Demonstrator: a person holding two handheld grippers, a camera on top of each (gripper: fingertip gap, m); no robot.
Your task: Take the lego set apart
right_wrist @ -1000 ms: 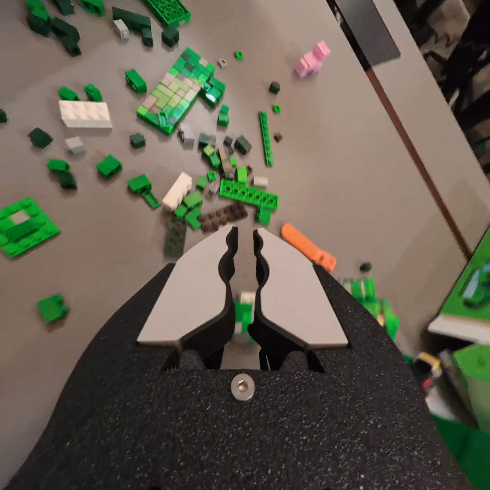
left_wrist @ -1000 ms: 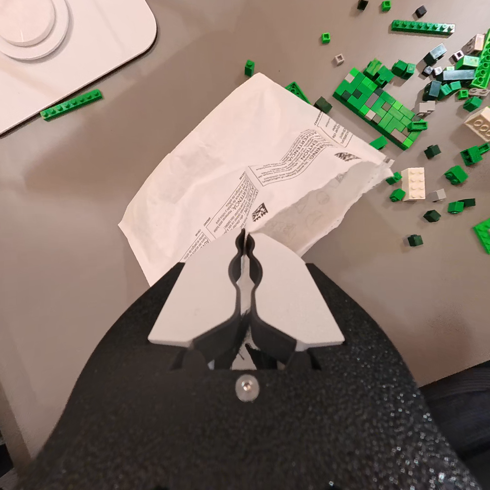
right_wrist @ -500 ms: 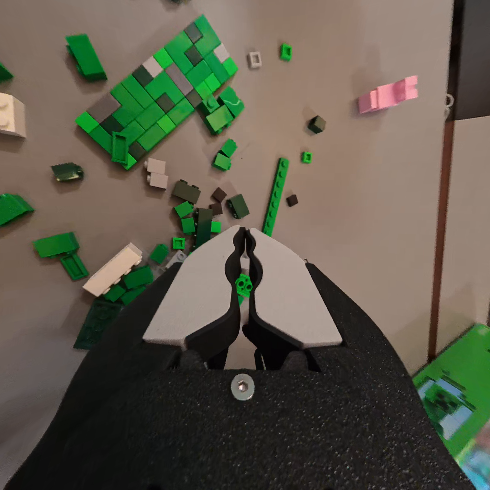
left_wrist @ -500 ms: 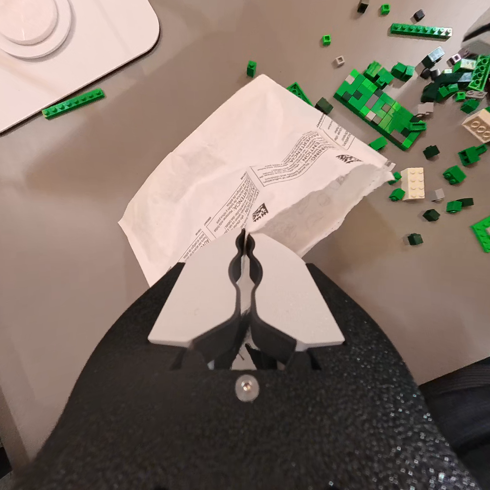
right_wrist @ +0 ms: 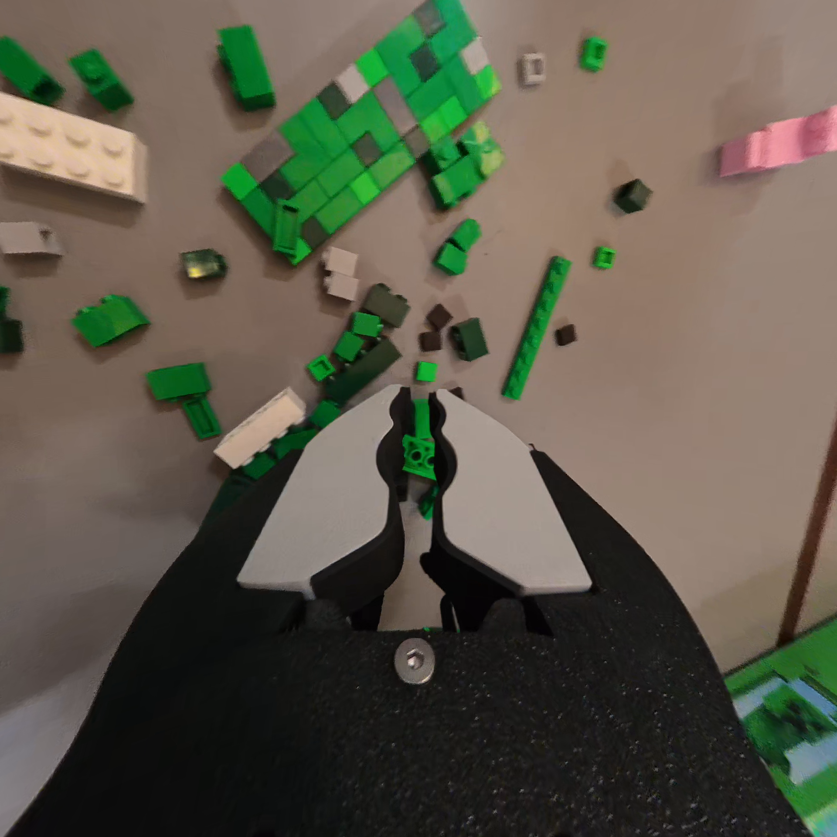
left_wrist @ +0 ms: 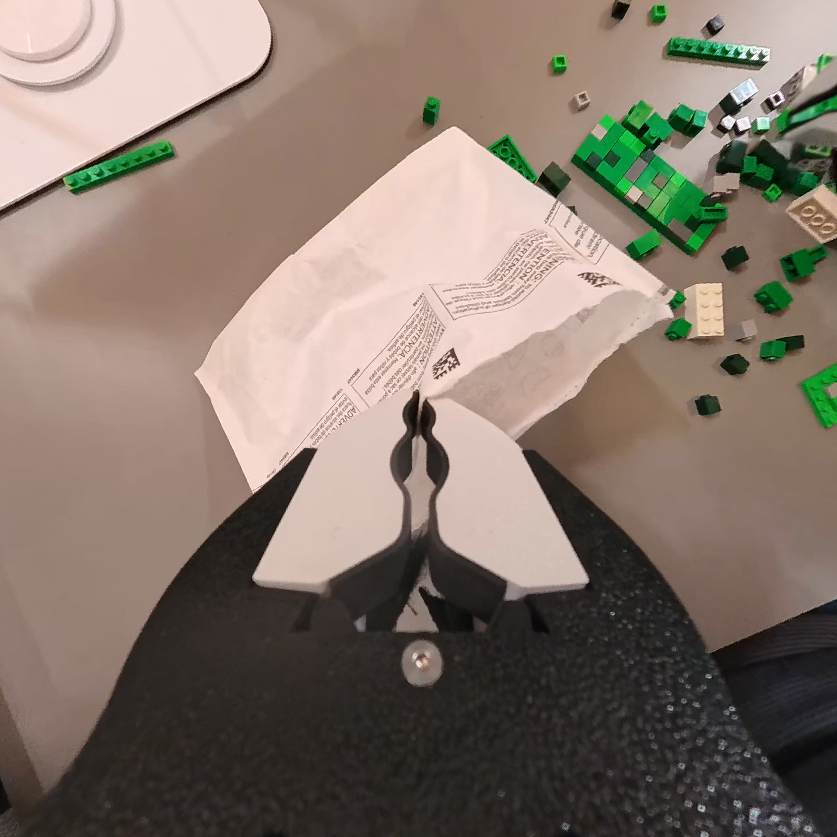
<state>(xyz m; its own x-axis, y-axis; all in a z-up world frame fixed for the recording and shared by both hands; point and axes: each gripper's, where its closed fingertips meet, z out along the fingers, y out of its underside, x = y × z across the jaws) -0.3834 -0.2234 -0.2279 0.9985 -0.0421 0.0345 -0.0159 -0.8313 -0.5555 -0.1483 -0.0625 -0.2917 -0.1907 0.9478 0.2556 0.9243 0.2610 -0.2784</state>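
My left gripper (left_wrist: 419,401) is shut on the edge of a white paper bag (left_wrist: 407,290) with printed text, held up with its torn mouth open toward the right. My right gripper (right_wrist: 419,394) is shut on a small bright green lego piece (right_wrist: 419,446) and holds it above the grey table among loose bricks. A flat green and grey tiled lego panel (right_wrist: 362,136) lies beyond it; it also shows in the left wrist view (left_wrist: 643,181). The right gripper appears blurred at the top right edge of the left wrist view.
Several loose green, white and grey bricks lie scattered. A long thin green plate (right_wrist: 536,326), a white brick (right_wrist: 68,145) and a pink piece (right_wrist: 779,140) lie nearby. A white tray (left_wrist: 113,81) and a green strip (left_wrist: 117,167) lie at left. A printed green box (right_wrist: 792,706) is at lower right.
My right gripper swung over the brick pile, closed on a small green piece, and moved nearer the table. My left gripper kept holding the bag nearly still.
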